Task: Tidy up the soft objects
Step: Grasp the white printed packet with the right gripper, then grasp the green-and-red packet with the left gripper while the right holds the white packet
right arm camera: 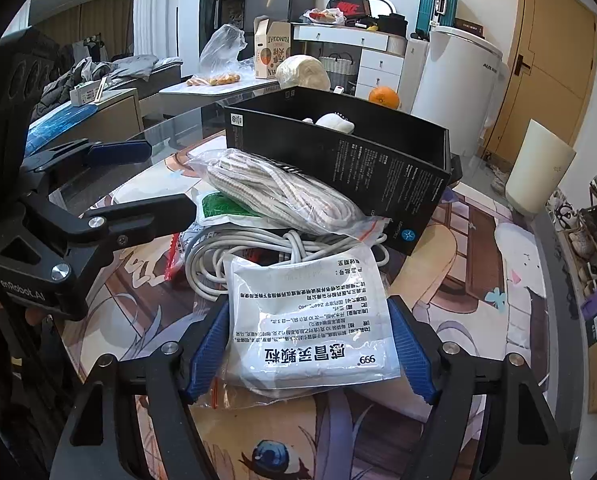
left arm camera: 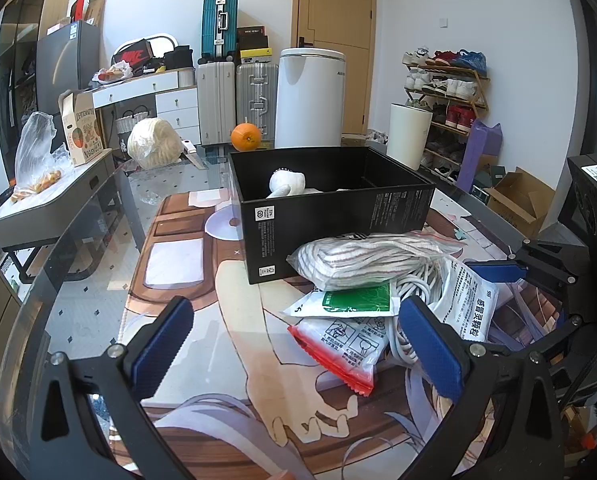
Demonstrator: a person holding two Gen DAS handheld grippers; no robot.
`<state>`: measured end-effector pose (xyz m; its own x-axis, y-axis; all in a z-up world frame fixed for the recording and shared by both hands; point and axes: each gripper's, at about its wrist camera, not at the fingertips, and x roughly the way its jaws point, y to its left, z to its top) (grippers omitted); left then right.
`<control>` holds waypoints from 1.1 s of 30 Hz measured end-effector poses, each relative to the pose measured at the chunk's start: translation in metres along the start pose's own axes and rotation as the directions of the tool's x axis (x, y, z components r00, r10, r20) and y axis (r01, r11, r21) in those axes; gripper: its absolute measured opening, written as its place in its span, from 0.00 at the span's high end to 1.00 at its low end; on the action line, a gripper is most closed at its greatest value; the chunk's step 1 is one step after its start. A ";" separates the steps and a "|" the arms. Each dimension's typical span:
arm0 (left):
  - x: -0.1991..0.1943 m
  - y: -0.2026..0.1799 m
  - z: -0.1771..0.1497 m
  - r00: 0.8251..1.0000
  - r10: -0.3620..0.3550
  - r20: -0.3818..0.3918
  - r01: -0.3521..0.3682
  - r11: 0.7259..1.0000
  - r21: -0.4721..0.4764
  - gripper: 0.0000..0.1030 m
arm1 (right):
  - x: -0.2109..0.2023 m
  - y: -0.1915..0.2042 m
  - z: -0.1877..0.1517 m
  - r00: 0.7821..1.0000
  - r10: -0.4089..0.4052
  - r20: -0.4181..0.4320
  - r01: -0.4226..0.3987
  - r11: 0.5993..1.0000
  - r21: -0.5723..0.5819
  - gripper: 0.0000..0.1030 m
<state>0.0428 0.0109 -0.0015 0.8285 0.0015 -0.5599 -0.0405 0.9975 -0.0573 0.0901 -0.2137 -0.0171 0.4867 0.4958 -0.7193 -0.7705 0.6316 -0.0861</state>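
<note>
A black open box [left arm camera: 338, 212] stands on the table and holds a white soft toy [left arm camera: 286, 184]. In front of it lies a pile: a bagged striped rope [left arm camera: 362, 258], a green-and-white pouch [left arm camera: 354, 300], a red-edged zip bag [left arm camera: 338, 344], a white cable [right arm camera: 234, 252] and a white 999 medicine pouch [right arm camera: 314, 328]. My left gripper [left arm camera: 294, 344] is open over the red-edged bag. My right gripper [right arm camera: 310, 348] is open, its pads on either side of the white medicine pouch, which also shows in the left wrist view [left arm camera: 472, 304].
An orange [left arm camera: 245, 137] and a wrapped pale bundle [left arm camera: 154, 143] sit behind the box. A disc [left arm camera: 222, 226] lies left of the box. The glass table [left arm camera: 78, 312] has a printed mat. A side table with a fruit bag [left arm camera: 34, 160] stands left.
</note>
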 end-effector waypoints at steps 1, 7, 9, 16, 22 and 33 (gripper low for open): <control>0.000 0.000 0.000 1.000 -0.001 0.000 0.001 1.000 0.000 0.00 | -0.001 -0.001 0.000 1.000 0.004 0.004 -0.004 1.000 0.001 0.28; 0.000 -0.001 -0.001 1.000 -0.001 -0.002 0.001 1.000 -0.002 0.00 | -0.016 -0.006 -0.001 0.999 0.029 0.044 -0.030 0.999 0.022 0.30; 0.000 -0.001 -0.001 1.000 -0.001 -0.001 0.001 1.000 -0.002 0.00 | -0.022 -0.009 -0.003 0.997 0.044 0.060 -0.046 0.998 0.037 0.30; 0.002 -0.003 -0.001 1.000 0.003 -0.017 -0.003 1.000 0.009 0.00 | -0.034 -0.022 -0.004 0.994 0.046 0.094 -0.054 0.995 0.084 0.30; 0.006 -0.004 0.003 0.999 0.002 -0.040 -0.001 1.000 0.016 0.00 | -0.040 -0.033 -0.004 0.993 0.041 0.114 -0.054 0.992 0.111 0.30; 0.012 -0.027 0.021 0.998 -0.035 -0.045 0.037 0.998 0.055 0.00 | -0.057 -0.052 -0.012 0.990 0.007 0.139 -0.029 0.987 0.160 0.30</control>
<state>0.0655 -0.0141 0.0104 0.8032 -0.0363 -0.5945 0.0210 0.9992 -0.0327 0.0971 -0.2818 0.0199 0.5340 0.5777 -0.6173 -0.7087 0.7040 0.0458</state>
